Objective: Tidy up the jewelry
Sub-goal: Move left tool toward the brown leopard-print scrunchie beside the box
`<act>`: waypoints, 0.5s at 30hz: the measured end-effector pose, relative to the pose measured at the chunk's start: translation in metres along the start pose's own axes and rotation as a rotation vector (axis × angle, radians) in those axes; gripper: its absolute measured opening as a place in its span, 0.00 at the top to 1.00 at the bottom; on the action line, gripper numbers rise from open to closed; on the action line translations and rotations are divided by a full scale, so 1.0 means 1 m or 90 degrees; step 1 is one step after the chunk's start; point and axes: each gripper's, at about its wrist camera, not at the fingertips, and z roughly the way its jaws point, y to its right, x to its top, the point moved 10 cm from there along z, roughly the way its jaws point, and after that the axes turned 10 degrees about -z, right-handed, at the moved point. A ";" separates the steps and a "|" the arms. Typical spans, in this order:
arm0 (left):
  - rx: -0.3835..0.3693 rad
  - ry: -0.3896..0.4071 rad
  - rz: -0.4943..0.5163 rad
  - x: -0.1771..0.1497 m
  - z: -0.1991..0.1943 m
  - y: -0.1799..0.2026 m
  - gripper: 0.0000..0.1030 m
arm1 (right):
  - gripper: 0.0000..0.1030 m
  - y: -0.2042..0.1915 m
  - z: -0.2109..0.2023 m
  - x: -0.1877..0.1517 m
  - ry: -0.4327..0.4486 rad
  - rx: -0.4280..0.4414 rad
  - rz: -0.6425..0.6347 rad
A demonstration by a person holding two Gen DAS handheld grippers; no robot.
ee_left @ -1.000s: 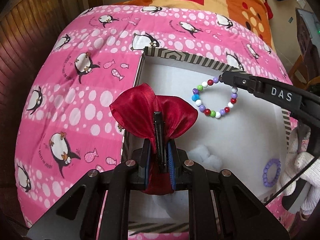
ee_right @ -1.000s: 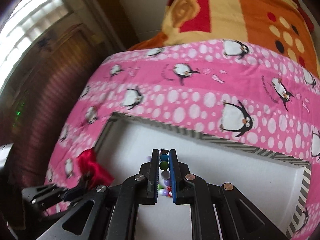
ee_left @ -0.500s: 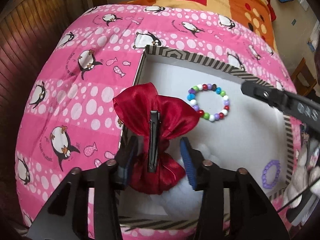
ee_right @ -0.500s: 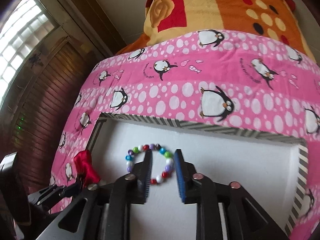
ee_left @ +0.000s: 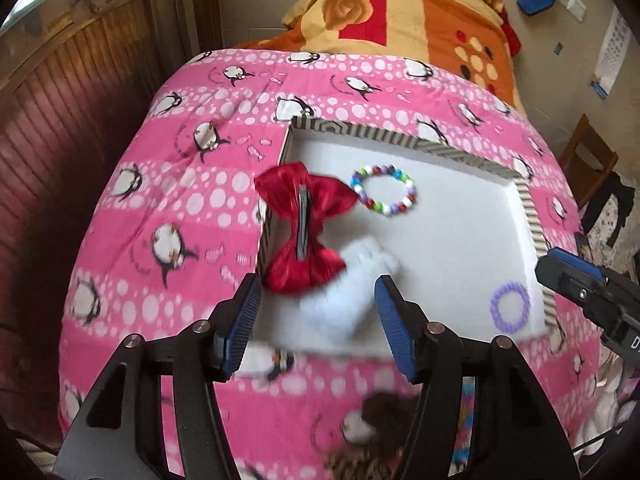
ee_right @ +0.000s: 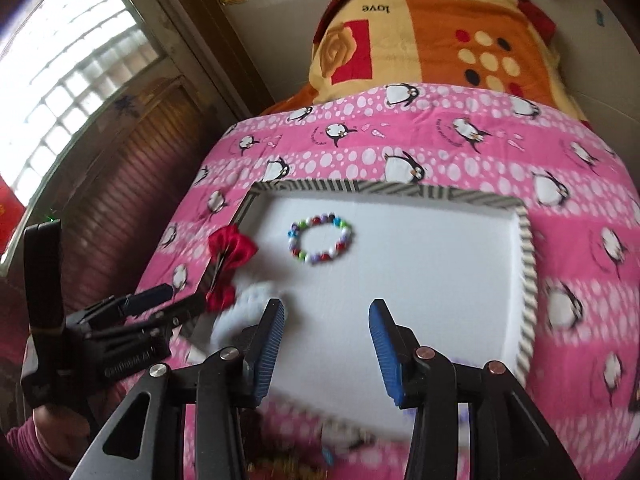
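A white tray with a striped rim [ee_left: 528, 216] [ee_right: 527, 248] lies on the pink penguin bedspread. A red bow hair clip [ee_left: 305, 227] [ee_right: 229, 258] rests across the tray's left rim. A multicoloured bead bracelet [ee_left: 385, 191] [ee_right: 320, 238] lies in the tray's far half. A white fluffy piece [ee_left: 352, 280] [ee_right: 248, 304] and a purple ring [ee_left: 510, 307] lie at the near side. My left gripper [ee_left: 316, 320] is open and empty, just short of the bow. My right gripper [ee_right: 328, 348] is open and empty over the tray's near part.
An orange and yellow blanket [ee_left: 400, 12] is piled at the far end of the bed. A wooden wall [ee_left: 60, 100] runs along the left. More items, blurred, lie on the bedspread in front of the tray [ee_left: 372, 440]. A wooden chair [ee_left: 588, 156] stands at the right.
Both grippers opened and pulled back. The left one let go of the red bow, which now rests on the tray's left rim. The right one released the bead bracelet in the tray.
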 end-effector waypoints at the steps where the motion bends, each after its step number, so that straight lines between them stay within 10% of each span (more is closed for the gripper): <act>1: -0.001 -0.001 0.005 -0.007 -0.004 0.001 0.43 | 0.59 0.000 -0.008 -0.010 0.001 -0.006 0.000; 15: -0.032 -0.072 -0.013 -0.113 -0.035 -0.017 0.42 | 0.59 0.030 -0.070 -0.136 -0.033 -0.080 0.045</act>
